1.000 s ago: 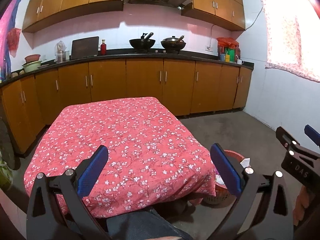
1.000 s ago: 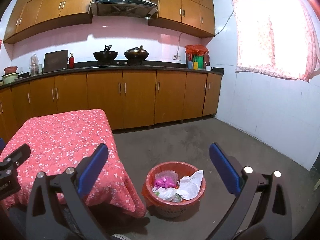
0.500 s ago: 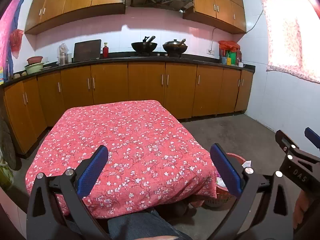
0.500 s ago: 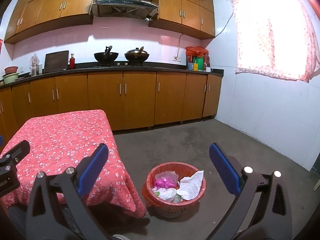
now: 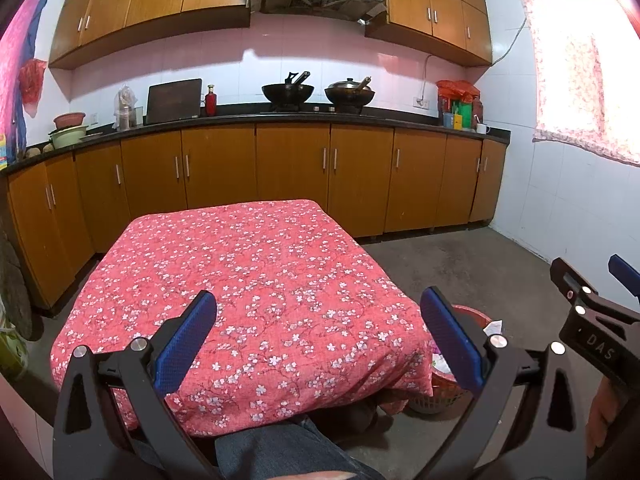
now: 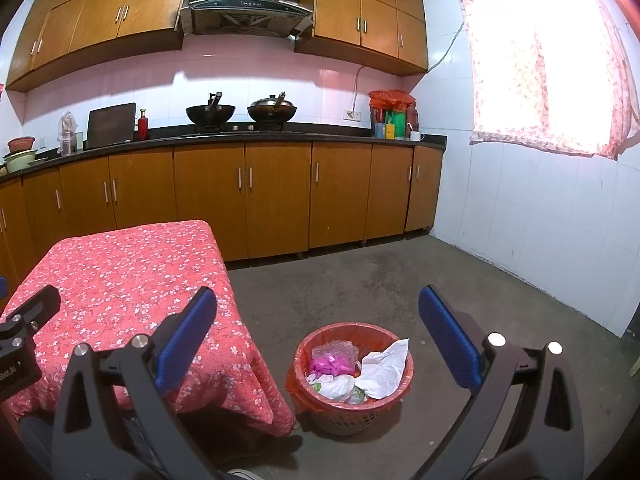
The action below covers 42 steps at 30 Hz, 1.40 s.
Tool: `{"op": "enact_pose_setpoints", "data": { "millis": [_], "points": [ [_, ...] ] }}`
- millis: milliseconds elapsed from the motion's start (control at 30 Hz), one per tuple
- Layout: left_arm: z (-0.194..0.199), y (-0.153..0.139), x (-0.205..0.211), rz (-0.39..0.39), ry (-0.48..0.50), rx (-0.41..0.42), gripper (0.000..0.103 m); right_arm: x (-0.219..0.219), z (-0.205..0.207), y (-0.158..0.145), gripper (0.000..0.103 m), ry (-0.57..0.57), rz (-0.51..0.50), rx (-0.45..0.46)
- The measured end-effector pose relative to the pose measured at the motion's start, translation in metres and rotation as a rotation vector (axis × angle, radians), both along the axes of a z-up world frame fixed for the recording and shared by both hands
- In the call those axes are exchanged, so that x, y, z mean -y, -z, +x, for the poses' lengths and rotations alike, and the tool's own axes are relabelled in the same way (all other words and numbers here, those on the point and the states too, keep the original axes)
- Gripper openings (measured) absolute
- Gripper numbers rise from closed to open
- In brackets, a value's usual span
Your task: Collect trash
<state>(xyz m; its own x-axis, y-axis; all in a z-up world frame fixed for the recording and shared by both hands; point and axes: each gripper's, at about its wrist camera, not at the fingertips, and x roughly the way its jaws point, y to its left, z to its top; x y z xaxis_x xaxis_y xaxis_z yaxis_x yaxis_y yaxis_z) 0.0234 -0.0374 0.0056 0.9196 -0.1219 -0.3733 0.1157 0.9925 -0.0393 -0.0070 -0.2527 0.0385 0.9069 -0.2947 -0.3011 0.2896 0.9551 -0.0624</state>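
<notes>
A red plastic waste basket (image 6: 308,390) stands on the floor by the table's right corner. It holds white crumpled paper (image 6: 384,368), a pink wrapper (image 6: 326,365) and a clear plastic bag. In the left wrist view the basket (image 5: 472,316) is half hidden behind the tablecloth. My left gripper (image 5: 318,336) is open and empty, held over the near part of the table (image 5: 248,280). My right gripper (image 6: 318,336) is open and empty, held above the floor near the basket.
The table wears a red flowered cloth (image 6: 120,276). Brown cabinets (image 5: 292,176) with a dark counter run along the back wall, with two woks (image 5: 288,92) on the stove. A white tiled wall (image 6: 540,232) and curtained window stand at the right. The grey floor (image 6: 400,280) lies between.
The left wrist view has tilted slightly, so the table and cabinets sit a little lower in the picture. The right view is almost unchanged. Both grippers stay open.
</notes>
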Motion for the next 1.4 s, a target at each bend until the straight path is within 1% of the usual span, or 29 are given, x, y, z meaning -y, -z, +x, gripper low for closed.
{"op": "enact_pose_setpoints", "data": {
  "millis": [1400],
  "points": [
    [0.0021,0.0007,0.0002,-0.002,0.001,-0.01,0.101,0.0001,0.0029,0.0035,0.099,0.001,0.007,-0.005]
  ]
}}
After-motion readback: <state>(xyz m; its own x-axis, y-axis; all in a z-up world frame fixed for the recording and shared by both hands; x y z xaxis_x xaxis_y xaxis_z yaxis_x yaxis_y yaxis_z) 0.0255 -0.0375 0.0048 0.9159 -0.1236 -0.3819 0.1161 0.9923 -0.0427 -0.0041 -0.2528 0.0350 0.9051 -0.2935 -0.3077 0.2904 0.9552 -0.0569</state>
